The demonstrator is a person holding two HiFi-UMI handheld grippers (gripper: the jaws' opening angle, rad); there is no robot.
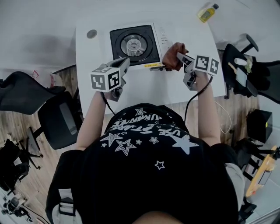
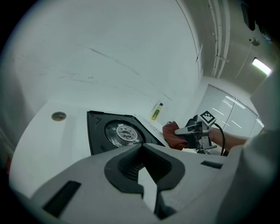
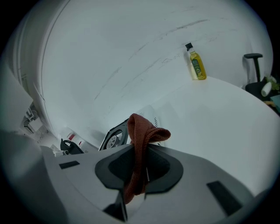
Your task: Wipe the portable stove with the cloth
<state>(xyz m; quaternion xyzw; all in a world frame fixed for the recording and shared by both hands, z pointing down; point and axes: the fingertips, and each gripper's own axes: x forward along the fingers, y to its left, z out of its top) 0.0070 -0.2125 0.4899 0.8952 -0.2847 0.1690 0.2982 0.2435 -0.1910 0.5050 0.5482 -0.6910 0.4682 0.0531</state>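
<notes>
The portable stove (image 1: 135, 45), white with a black top and a round burner, stands at the back middle of the white table (image 1: 148, 89). My right gripper (image 1: 178, 57) is shut on a reddish-brown cloth (image 1: 172, 56), held just off the stove's right front corner. In the right gripper view the cloth (image 3: 141, 133) is bunched and pinched between the jaws (image 3: 142, 153), with the stove (image 3: 113, 139) beyond it. My left gripper (image 1: 125, 65) hovers by the stove's front left edge, jaws together and holding nothing. The left gripper view has the stove (image 2: 120, 133), the cloth (image 2: 171, 133) and the right gripper (image 2: 186, 131) ahead.
A yellow bottle (image 1: 207, 12) stands far back right on the table. A round grommet (image 1: 92, 33) sits left of the stove. Black office chairs stand at the left (image 1: 57, 116) and right (image 1: 245, 72) of the table. A cable hangs from each gripper.
</notes>
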